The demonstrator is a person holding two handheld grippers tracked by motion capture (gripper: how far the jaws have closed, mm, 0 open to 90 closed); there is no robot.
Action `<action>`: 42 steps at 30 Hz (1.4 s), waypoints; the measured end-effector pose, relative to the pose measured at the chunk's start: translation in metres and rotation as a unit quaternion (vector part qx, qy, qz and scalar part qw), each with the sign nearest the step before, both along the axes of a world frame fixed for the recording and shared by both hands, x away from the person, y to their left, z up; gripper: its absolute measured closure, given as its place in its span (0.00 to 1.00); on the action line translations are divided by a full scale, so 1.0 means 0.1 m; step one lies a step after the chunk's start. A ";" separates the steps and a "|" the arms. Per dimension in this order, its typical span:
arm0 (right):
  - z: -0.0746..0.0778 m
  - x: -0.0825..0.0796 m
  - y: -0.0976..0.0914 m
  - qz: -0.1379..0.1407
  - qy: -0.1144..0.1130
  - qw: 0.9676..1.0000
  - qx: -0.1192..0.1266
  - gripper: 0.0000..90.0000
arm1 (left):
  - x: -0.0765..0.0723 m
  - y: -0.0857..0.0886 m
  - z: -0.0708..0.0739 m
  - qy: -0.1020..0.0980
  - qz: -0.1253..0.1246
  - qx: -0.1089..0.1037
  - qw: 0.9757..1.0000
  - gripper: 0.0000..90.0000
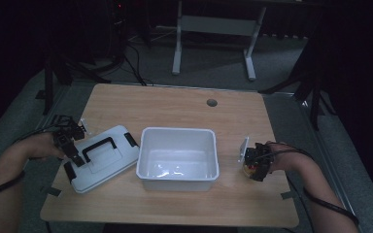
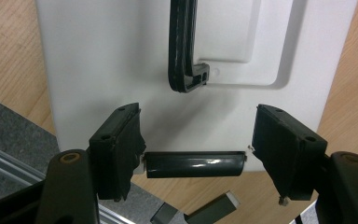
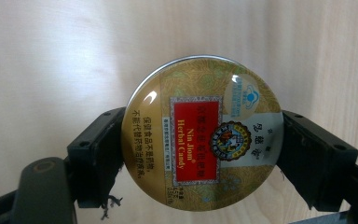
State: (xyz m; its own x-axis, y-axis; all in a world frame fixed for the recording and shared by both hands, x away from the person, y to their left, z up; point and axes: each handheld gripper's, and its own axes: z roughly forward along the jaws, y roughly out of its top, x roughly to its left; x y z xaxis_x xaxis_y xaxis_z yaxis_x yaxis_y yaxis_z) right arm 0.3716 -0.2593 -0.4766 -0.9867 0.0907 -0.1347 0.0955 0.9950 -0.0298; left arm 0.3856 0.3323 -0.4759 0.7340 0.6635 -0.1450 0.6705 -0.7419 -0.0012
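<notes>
The right tongs (image 3: pixel 200 154) were clamped on a round candy tin (image 3: pixel 203 133), pads pressed on its opposite edges, held just above the wooden surface (image 1: pixel 184 104) to the right of the white bin (image 1: pixel 178 158). To place it well, the tin wanted carrying level over the bin's near right rim, then lowering inside before any release. The left tongs (image 2: pixel 196 140) stood open at the edge of the white lid (image 2: pixel 121 56), either side of its black latch (image 2: pixel 195 164), pressing nothing; the lid lay flat left of the bin, handle (image 2: pixel 182 46) up.
</notes>
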 end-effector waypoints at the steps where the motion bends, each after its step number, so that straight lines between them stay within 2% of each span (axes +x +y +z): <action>1: 0.04 -0.04 0.03 0.010 0.000 1.000 -0.004 0.22 | 0.00 0.00 0.00 0.000 0.000 0.000 1.000 0.36; 4: 0.07 -0.09 0.07 0.023 0.000 1.000 -0.006 0.22 | 0.00 0.00 0.02 -0.003 -0.001 0.000 1.000 0.36; 5: 0.17 -0.20 0.17 0.047 0.004 0.999 -0.013 0.22 | 0.00 -0.01 0.03 -0.003 -0.001 -0.002 1.000 0.36; 6: 0.20 -0.24 0.20 0.053 0.010 0.998 -0.011 0.22 | 0.00 -0.01 0.03 -0.003 -0.001 -0.002 1.000 0.36; 11: 0.37 -0.40 0.36 0.087 0.011 0.996 -0.009 0.22 | 0.00 -0.02 0.02 -0.003 -0.003 0.001 1.000 0.36; 13: 0.45 -0.44 0.41 0.092 0.010 0.996 -0.007 0.22 | 0.00 -0.02 0.03 -0.004 -0.003 0.001 1.000 0.36; 16: 0.52 -0.46 0.46 0.083 0.012 0.996 -0.010 0.22 | 0.00 -0.02 0.05 -0.006 -0.003 0.000 1.000 0.36; 18: 0.65 -0.49 0.51 0.083 0.009 0.997 -0.008 0.22 | -0.01 -0.01 0.06 -0.006 -0.003 0.002 1.000 0.36; 21: 0.73 -0.51 0.56 0.087 -0.001 0.996 -0.005 0.22 | -0.01 -0.01 0.07 -0.007 -0.001 0.002 1.000 0.36; 22: 0.83 -0.52 0.60 0.100 -0.013 0.995 0.000 0.22 | -0.01 0.00 0.08 -0.008 -0.002 0.003 1.000 0.36; 25: 0.90 -0.52 0.64 0.104 -0.017 0.994 0.008 0.22 | -0.01 0.00 0.09 -0.009 -0.001 0.004 1.000 0.36; 26: 0.98 -0.51 0.68 0.107 -0.024 0.994 0.017 0.22 | -0.02 -0.01 0.10 -0.009 -0.001 0.003 1.000 0.36; 34: 1.22 -0.44 0.83 0.113 -0.043 0.993 0.017 0.22 | -0.02 -0.01 0.10 -0.010 -0.002 0.007 1.000 0.36; 42: 1.33 -0.35 1.01 0.116 -0.046 0.992 0.019 0.22 | -0.02 -0.01 0.10 -0.009 -0.005 0.007 1.000 0.36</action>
State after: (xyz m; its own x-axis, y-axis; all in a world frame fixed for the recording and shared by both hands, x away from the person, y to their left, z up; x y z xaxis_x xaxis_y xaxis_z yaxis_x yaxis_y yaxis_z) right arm 0.3364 -0.1578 -0.3440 -0.9655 -0.1301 -0.2256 -0.1348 0.9909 0.0057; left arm 0.3836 0.3314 -0.4656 0.7435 0.6574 -0.1229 0.6624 -0.7491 0.0004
